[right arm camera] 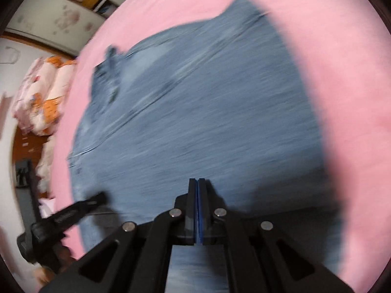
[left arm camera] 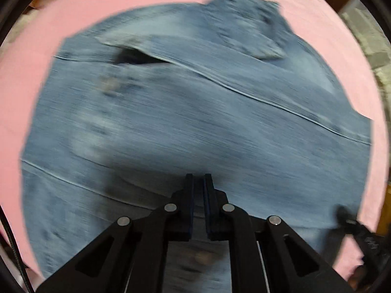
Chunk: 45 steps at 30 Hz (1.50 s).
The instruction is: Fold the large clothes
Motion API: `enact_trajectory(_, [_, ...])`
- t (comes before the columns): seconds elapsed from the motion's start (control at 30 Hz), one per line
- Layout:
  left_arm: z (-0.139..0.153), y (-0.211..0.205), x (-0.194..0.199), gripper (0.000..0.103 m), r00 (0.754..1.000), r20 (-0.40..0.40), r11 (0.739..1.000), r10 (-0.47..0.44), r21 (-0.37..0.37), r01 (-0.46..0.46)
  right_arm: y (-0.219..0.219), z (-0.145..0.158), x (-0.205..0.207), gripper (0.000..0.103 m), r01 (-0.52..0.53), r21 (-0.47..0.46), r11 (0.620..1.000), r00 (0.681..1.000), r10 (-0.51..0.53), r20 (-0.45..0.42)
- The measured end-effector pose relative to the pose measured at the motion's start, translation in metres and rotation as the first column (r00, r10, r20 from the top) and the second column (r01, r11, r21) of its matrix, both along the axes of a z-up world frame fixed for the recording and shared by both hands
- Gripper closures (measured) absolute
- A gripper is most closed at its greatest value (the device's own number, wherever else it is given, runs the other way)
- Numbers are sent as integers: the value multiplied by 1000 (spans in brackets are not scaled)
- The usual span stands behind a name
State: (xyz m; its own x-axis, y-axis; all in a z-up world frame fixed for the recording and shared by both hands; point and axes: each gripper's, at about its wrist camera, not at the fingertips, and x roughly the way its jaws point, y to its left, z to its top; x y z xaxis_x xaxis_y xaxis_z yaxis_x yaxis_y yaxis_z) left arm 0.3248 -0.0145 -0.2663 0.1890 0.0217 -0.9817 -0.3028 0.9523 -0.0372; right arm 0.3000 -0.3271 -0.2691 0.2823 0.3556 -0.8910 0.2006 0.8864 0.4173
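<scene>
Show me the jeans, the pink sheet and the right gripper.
jeans [left arm camera: 195,122], left wrist view, middle of the denim.
pink sheet [right arm camera: 342,73], right wrist view, bare part right of the denim.
right gripper [right arm camera: 198,183], right wrist view, fingertips.

Both pictures are evenly lit and fairly bright, without glare. Strong motion blur smears the denim garment [left arm camera: 195,112] and the pink bed sheet [right arm camera: 342,85]. The fisheye lens bends the edges, where a dark rim shows. A soft shadow lies under each tool.
</scene>
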Motion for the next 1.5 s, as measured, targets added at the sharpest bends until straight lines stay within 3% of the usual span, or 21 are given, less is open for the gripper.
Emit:
enact_trajectory(0.13, [2, 33, -1, 97, 999, 5, 996, 49, 79, -49, -47, 11, -15, 103, 61, -117, 991, 998, -57, 30])
enact_trajectory(0.23, [-2, 40, -3, 99, 998, 6, 997, 62, 39, -62, -63, 11, -19, 103, 49, -109, 993, 998, -45, 42])
enact_trajectory(0.37, [1, 28, 2, 99, 999, -31, 992, 38, 125, -34, -34, 7, -8, 103, -57, -278, 959, 998, 64, 19])
enact_trajectory(0.43, [14, 18, 1, 98, 999, -20, 997, 49, 59, -48, -20, 13, -2, 103, -72, -297, 952, 995, 87, 37])
enact_trajectory(0.53, [31, -1, 5, 95, 999, 33, 993, 33, -114, -29, -1, 28, 4, 103, -84, -170, 982, 987, 105, 119])
enact_trajectory(0.67, [32, -33, 23, 95, 996, 84, 947, -13, -318, 39, 38, 24, 18, 103, -171, 78, 982, 975, 157, 154])
enact_trajectory(0.77, [18, -57, 43, 95, 997, 75, 941, -26, -335, 49, 65, 3, 34, 103, -166, 224, 960, 982, 140, 128])
enact_trajectory(0.97, [2, -49, 81, 95, 993, 110, 947, 38, -322, -1, 92, -20, 77, 103, -140, 217, 966, 983, 109, 148])
enact_trajectory(1.1, [-3, -29, 87, 95, 986, 143, 944, 81, -330, -29, 90, -13, 96, 103, -200, 83, 976, 964, 181, 193])
enact_trajectory(1.23, [7, 2, 83, 95, 977, 186, 972, 107, -228, -63, 73, -10, 107, 103, -231, 0, 973, 953, 226, 200])
enact_trajectory(1.33, [12, 42, 79, 95, 969, 197, 978, 148, -177, -114, 43, -5, 106, 103, -158, -89, 983, 964, 173, 200])
enact_trajectory(1.4, [15, 64, 75, 95, 962, 214, 978, 172, -153, -141, 16, -4, 105, 103, -79, -94, 993, 975, 96, 200])
enact_trajectory(1.5, [15, 101, 69, 101, 955, 226, 970, 194, -186, -153, -20, 0, 102, 103, 29, -139, 990, 975, 3, 222])
